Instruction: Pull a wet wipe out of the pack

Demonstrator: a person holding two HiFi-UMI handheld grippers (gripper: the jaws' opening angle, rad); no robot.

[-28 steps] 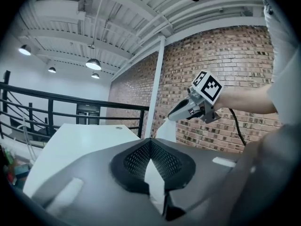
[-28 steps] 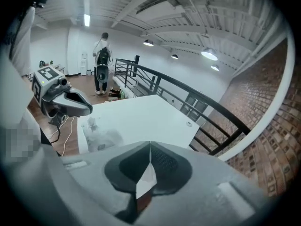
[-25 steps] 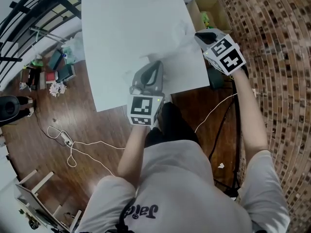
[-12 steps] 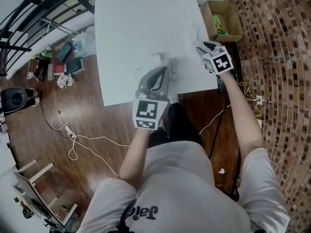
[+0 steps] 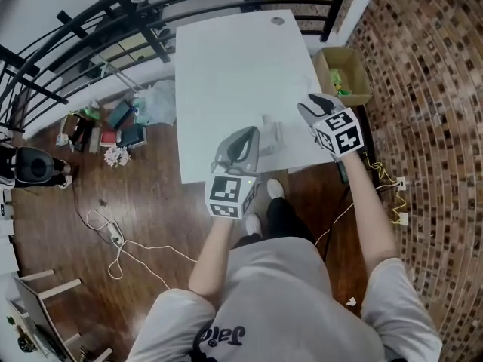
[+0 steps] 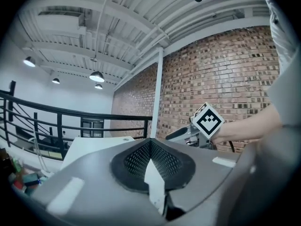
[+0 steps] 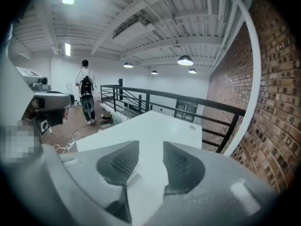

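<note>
My right gripper (image 7: 150, 158) had its jaws opening, with nothing between them but the white table (image 5: 226, 66) beyond. My left gripper (image 6: 150, 149) was clamped on a white edge of what I took for the pack (image 6: 155, 183), the pale shape just beside its tip at the table's near edge. I judged the pull done and the release under way. I couldn't pick out the wet wipe against the white top.

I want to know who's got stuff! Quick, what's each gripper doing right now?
Left gripper: shut on a white piece, seemingly the wipe pack.
Right gripper: jaws opening, nothing between them.
</note>
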